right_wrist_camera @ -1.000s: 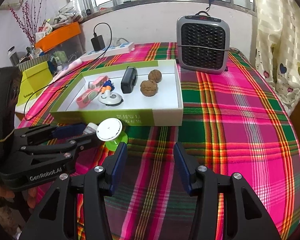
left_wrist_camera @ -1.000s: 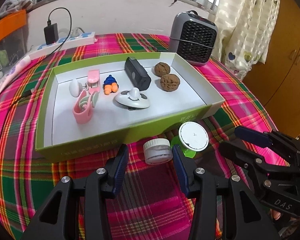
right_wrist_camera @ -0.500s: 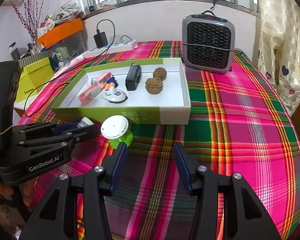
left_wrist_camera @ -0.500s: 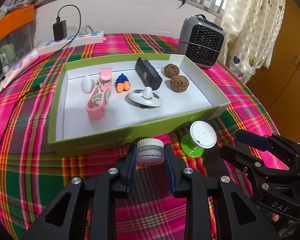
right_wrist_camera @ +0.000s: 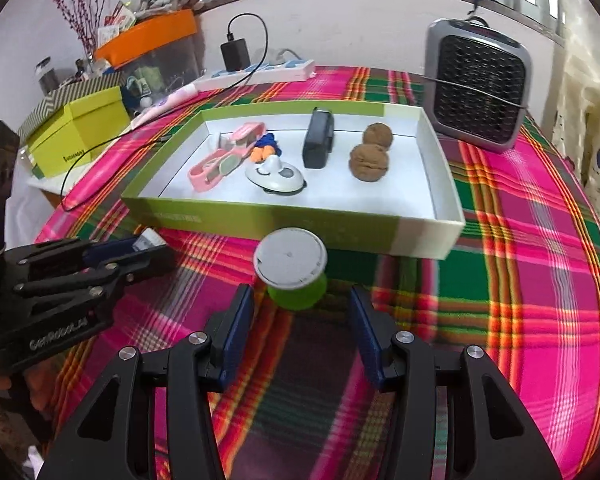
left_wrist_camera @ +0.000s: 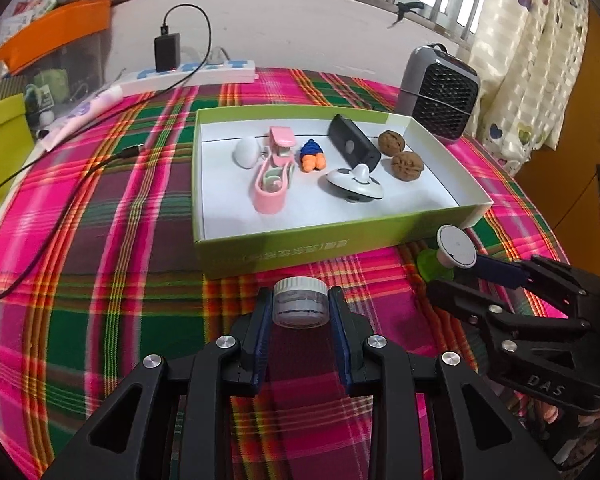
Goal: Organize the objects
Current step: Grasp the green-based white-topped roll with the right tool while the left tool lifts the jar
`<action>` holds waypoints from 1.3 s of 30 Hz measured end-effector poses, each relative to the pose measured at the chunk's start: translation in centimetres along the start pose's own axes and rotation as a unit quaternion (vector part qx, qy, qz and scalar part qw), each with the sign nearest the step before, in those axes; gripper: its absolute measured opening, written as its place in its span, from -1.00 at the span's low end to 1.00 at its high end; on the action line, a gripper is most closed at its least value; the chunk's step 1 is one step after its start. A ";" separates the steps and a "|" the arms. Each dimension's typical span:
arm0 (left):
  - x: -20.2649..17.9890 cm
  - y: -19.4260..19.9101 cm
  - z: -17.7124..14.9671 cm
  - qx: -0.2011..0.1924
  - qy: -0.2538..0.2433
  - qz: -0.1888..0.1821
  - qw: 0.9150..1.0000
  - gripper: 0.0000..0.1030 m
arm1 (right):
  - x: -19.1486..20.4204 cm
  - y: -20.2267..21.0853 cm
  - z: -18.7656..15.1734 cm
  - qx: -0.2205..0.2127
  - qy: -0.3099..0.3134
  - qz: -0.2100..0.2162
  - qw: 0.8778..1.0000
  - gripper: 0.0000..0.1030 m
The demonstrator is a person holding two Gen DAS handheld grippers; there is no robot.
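Observation:
My left gripper (left_wrist_camera: 300, 312) is shut on a small clear jar with a white lid (left_wrist_camera: 300, 307), held just in front of the green tray's near wall (left_wrist_camera: 300, 254). That tray (right_wrist_camera: 300, 222) holds two walnuts (right_wrist_camera: 370, 162), a black box (right_wrist_camera: 318, 142), a white round gadget (right_wrist_camera: 274, 178), pink pieces and a small blue-and-orange figure. My right gripper (right_wrist_camera: 301, 322) is open, its blue pads on either side of and just short of a green-based spool with a white round top (right_wrist_camera: 290, 270). In the left wrist view the spool (left_wrist_camera: 454, 248) sits by the right gripper's fingertips (left_wrist_camera: 496, 270).
A grey fan heater (right_wrist_camera: 478, 88) stands behind the tray at the right. A power strip with a black charger (left_wrist_camera: 168, 54) and cable lies at the back left. A yellow-green box (right_wrist_camera: 80, 132) sits off the table's left edge. Plaid cloth covers the round table.
My left gripper closed on the small jar and lifted it off the cloth, shifting left. My right gripper moved left and forward, so the spool now lies just ahead between its fingers.

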State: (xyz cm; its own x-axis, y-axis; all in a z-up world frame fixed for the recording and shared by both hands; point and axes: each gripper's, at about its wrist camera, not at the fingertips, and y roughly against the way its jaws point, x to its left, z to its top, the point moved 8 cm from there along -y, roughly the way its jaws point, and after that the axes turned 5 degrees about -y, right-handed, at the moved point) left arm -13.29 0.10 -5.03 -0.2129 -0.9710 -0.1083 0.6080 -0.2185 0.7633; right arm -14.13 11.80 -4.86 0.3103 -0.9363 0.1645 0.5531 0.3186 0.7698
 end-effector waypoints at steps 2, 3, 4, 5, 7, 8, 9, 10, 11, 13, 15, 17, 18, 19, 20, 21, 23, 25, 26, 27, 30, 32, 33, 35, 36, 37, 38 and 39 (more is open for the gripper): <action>0.1 0.0 0.1 0.000 0.003 -0.003 1.000 -0.50 | 0.3 -0.4 0.2 0.001 0.007 -0.010 1.000 -0.04; 0.1 -0.1 0.1 -0.001 0.003 -0.004 1.000 -0.50 | 0.3 -0.5 0.3 0.001 0.010 -0.015 1.000 -0.04; 0.1 -0.1 0.1 -0.002 0.003 -0.003 1.000 -0.50 | 0.3 -0.7 0.5 0.001 0.013 -0.021 1.000 -0.04; 0.1 -0.1 0.1 -0.003 0.000 -0.001 1.000 -0.50 | 0.3 -0.7 0.6 0.000 0.013 -0.023 1.000 -0.04; 0.0 0.0 0.1 -0.005 -0.004 0.002 1.000 -0.51 | 0.2 -0.9 0.7 -0.001 0.013 -0.026 1.000 -0.04; 0.0 0.0 0.1 -0.007 -0.004 0.002 1.000 -0.51 | 0.2 -1.0 0.8 -0.001 0.011 -0.027 1.000 -0.04; 0.0 0.0 0.2 -0.009 -0.002 0.000 1.000 -0.51 | 0.1 -1.0 0.9 -0.002 0.009 -0.028 1.000 -0.04; 0.0 0.0 0.1 -0.009 -0.001 -0.001 1.000 -0.50 | 0.0 -1.1 1.0 -0.002 0.006 -0.029 1.000 -0.04; 0.1 0.0 0.1 -0.009 0.001 -0.002 1.000 -0.50 | -0.1 -1.1 1.0 -0.002 0.004 -0.032 0.999 -0.04; 0.1 0.0 0.1 -0.010 0.002 -0.003 1.000 -0.50 | -0.2 -1.1 1.1 -0.003 0.002 -0.036 0.999 -0.04; 0.1 0.0 0.1 -0.010 0.003 -0.003 1.000 -0.50 | -0.2 -1.1 1.1 -0.003 0.001 -0.036 0.999 -0.04; 0.1 0.0 0.1 -0.010 0.002 -0.003 1.000 -0.50 | -0.4 -1.2 1.2 -0.005 -0.005 -0.040 0.999 -0.04; 0.1 0.0 0.2 -0.010 0.002 -0.003 1.000 -0.50 | -0.5 -1.2 1.2 -0.005 -0.009 -0.043 0.999 -0.04; 0.2 0.0 0.2 -0.010 0.003 -0.003 1.000 -0.51 | -0.6 -1.2 1.3 -0.006 -0.014 -0.043 0.999 -0.04; 0.2 0.0 0.2 -0.010 0.005 -0.005 1.000 -0.51 | -0.7 -1.2 1.3 -0.007 -0.017 -0.041 0.999 -0.04; 0.2 0.0 0.1 -0.010 0.007 -0.007 1.000 -0.50 | -0.7 -1.2 1.2 -0.007 -0.017 -0.041 0.999 -0.04; 0.2 0.0 0.2 -0.010 0.007 -0.006 1.000 -0.51 | -0.7 -1.1 1.3 -0.008 -0.019 -0.042 0.999 -0.06; 0.2 0.0 0.2 -0.010 0.005 -0.004 1.000 -0.51 | -0.9 -1.0 1.3 -0.010 -0.024 -0.045 0.999 -0.18; 0.3 0.0 0.2 -0.010 0.004 -0.003 1.000 -0.51 | -1.1 -1.0 1.2 -0.011 -0.029 -0.045 0.999 -0.21; 0.3 0.0 0.2 -0.011 0.005 -0.004 1.000 -0.51 | -1.2 -0.9 1.2 -0.011 -0.032 -0.044 0.998 -0.25; 0.2 0.0 0.1 -0.012 0.007 -0.007 1.000 -0.51 | -1.3 -0.9 1.2 -0.012 -0.036 -0.043 0.998 -0.30; 0.2 0.0 0.1 -0.012 0.008 -0.008 1.000 -0.51 | -1.3 -0.8 1.1 -0.013 -0.037 -0.042 0.998 -0.32; 0.1 0.0 0.1 -0.012 0.009 -0.008 1.000 -0.51 | -1.3 -0.8 1.1 -0.013 -0.036 -0.042 0.998 -0.32; 0.2 0.0 0.1 -0.012 0.009 -0.008 1.000 -0.51 | -1.3 -0.8 1.1 -0.013 -0.038 -0.041 0.998 -0.32; 0.2 0.0 0.1 -0.012 0.009 -0.008 1.000 -0.51 | -1.3 -0.8 1.1 -0.013 -0.039 -0.040 0.998 -0.32; 0.2 0.0 0.1 -0.012 0.009 -0.008 1.000 -0.51 | -1.3 -0.8 1.1 -0.013 -0.039 -0.040 0.998 -0.32; 0.2 0.0 0.1 -0.012 0.009 -0.008 1.000 -0.51 | -1.3 -0.8 1.1 -0.013 -0.039 -0.039 0.998 -0.32; 0.1 0.0 0.1 -0.012 0.009 -0.008 1.000 -0.51 | -1.3 -0.7 1.1 -0.013 -0.039 -0.039 0.998 -0.33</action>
State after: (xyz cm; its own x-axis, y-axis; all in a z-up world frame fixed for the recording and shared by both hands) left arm -13.40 0.00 -4.97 -0.2086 -0.9690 -0.1322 0.6229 -0.2358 0.7459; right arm -15.79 12.63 -4.98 0.2055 -0.9667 0.1522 0.5943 0.2469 0.7654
